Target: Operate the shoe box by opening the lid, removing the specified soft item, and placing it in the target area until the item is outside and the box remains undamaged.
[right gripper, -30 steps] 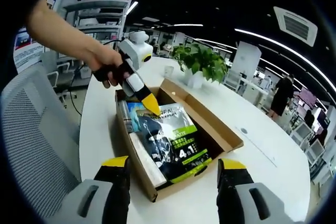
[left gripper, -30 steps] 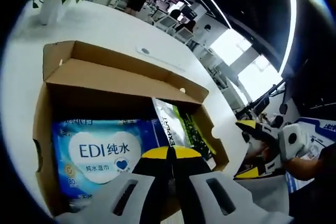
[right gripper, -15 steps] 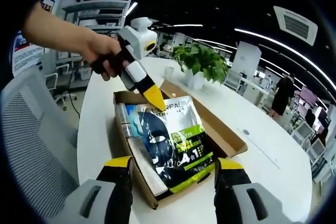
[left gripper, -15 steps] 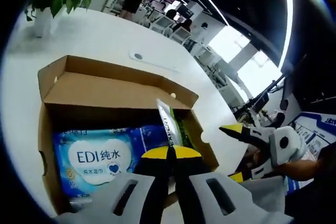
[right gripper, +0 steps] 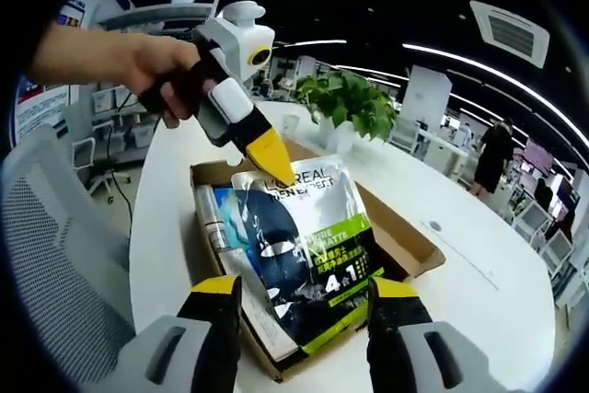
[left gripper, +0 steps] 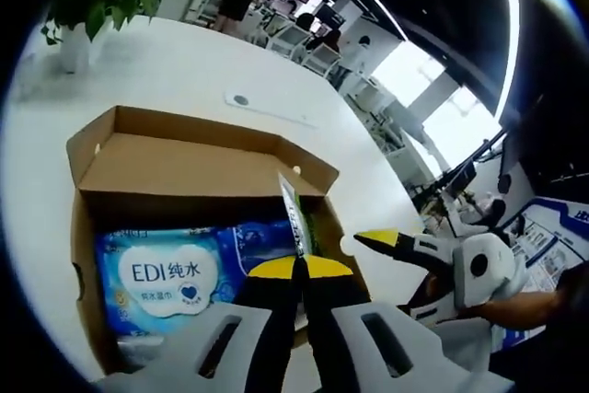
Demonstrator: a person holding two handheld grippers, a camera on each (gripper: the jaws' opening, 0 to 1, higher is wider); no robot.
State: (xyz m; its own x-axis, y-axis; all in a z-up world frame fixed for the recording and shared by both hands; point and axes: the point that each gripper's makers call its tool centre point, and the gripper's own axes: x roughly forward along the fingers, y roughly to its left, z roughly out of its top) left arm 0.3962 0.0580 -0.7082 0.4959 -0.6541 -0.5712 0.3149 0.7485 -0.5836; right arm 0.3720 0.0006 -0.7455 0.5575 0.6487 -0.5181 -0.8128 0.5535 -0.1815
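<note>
An open cardboard shoe box (right gripper: pixel 416 248) lies on the white table, its lid flap (left gripper: pixel 184 149) folded back. My left gripper (right gripper: pixel 270 159) is shut on the top edge of a black, white and green L'Oréal pack (right gripper: pixel 299 236). The pack is raised and tilted, with its lower end still inside the box. In the left gripper view the same pack (left gripper: pixel 293 216) appears edge-on above the shut left gripper (left gripper: pixel 296 269). A blue EDI wipes pack (left gripper: pixel 175 273) lies flat in the box. My right gripper (right gripper: pixel 304 290) stands open at the box's near end and also shows as the right gripper (left gripper: pixel 394 264).
A potted plant (right gripper: pixel 350 103) stands on the round white table (right gripper: pixel 497 310) beyond the box. A grey mesh chair (right gripper: pixel 55 264) sits beside the table. A silver tube (right gripper: pixel 213 218) lies along one box wall. Desks and people fill the far background.
The left gripper has lifted the L'Oréal pack higher, so it stands steeper out of the box. The right gripper has come closer to the box.
</note>
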